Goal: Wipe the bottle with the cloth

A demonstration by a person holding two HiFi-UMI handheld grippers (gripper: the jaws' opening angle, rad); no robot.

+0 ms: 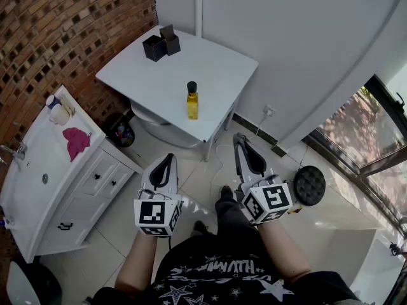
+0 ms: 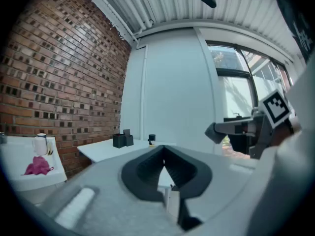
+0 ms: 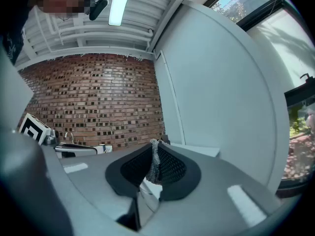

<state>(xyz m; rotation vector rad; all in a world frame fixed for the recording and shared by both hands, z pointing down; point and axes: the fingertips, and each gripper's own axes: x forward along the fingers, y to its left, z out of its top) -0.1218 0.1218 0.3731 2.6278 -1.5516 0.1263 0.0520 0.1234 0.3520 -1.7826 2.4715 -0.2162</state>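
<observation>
Head view: nothing wiped yet; left gripper point(image 1: 168, 158) closed empty, right gripper point(image 1: 240, 138) apparently pinching a grey scrap point(image 3: 154, 161); next, fetch the cloth point(image 1: 76, 142) left of the bottle point(image 1: 192, 101).

Cloth point(image 3: 153, 162): only an edge shows between the jaws of the right gripper point(image 3: 153, 144). White fixture point(image 1: 160, 131): mostly under the table point(image 1: 216, 68). Bottle point(image 1: 192, 103): label unreadable.

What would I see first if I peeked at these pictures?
Probably the yellow bottle with its black cap, standing on the white table. Next the bright pink cloth lying on the white sink counter at the left, by the brick wall. Low down, the right gripper pinches a grey strip of cloth.
</observation>
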